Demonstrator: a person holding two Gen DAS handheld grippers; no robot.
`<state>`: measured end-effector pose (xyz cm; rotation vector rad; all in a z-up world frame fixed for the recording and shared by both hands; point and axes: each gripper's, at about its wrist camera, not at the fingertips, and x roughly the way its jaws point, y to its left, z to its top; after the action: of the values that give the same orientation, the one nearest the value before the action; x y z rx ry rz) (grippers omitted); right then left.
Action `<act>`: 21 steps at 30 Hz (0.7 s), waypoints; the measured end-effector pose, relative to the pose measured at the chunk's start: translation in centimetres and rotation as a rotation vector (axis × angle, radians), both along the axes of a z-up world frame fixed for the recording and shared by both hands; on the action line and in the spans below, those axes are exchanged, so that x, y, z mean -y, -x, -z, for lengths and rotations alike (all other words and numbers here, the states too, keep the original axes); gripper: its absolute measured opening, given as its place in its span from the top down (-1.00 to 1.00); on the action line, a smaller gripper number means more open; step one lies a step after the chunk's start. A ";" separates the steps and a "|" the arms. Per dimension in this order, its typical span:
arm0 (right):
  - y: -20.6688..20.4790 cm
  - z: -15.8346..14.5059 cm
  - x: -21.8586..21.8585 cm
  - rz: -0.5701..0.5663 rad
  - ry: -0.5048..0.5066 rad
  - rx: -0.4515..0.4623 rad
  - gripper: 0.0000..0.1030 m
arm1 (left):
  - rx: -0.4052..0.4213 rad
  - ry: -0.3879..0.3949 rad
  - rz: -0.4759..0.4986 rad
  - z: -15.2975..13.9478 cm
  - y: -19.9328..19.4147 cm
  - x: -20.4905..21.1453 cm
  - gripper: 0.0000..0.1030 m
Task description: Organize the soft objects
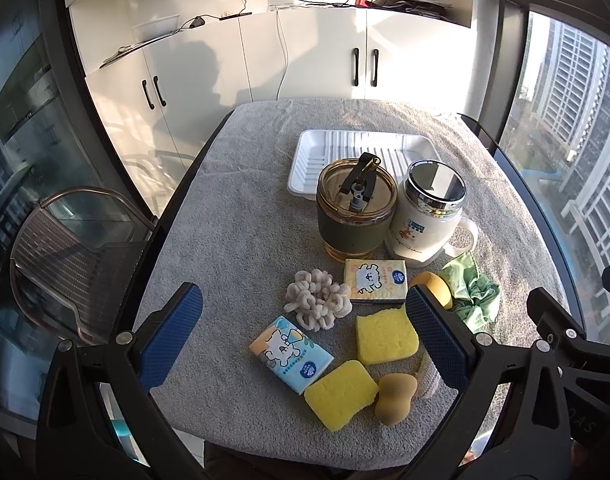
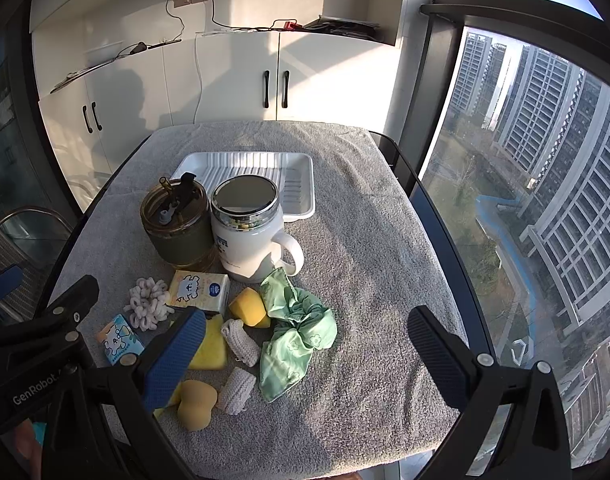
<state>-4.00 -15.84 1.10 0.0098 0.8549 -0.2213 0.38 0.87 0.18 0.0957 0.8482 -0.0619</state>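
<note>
Both the left gripper (image 1: 305, 326) and right gripper (image 2: 307, 350) hang spread wide, empty, above the near table edge; soft things like the green floral fabric scrunchie (image 2: 295, 330) lie nearby, the ribbed white plastic tray (image 2: 303, 184) far behind a tall white lidded mug (image 2: 249, 236) that a carry might topple

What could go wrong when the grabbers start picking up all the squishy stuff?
1. The amber cup and white mug stand between the soft things and the white tray, so a carry toward the tray might knock one over.
2. The yellow sponges, tissue packs and beige puff lie packed close, so the open left gripper may pinch two at once.
3. The green cloth is loose and could drag its neighbours.
</note>
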 end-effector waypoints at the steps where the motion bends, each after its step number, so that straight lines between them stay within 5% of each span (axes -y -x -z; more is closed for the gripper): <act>1: -0.1 -0.1 0.1 0.000 -0.001 -0.002 -1.00 | 0.000 0.000 0.001 0.0 0.0 0.0 -1.00; 21: -0.2 -0.1 0.2 -0.006 -0.005 0.000 -1.00 | 0.001 0.000 0.000 0.1 0.0 0.1 -1.00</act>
<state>-3.76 -16.07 1.19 0.0117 0.8550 -0.2139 0.37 0.80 0.12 0.0959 0.8474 -0.0623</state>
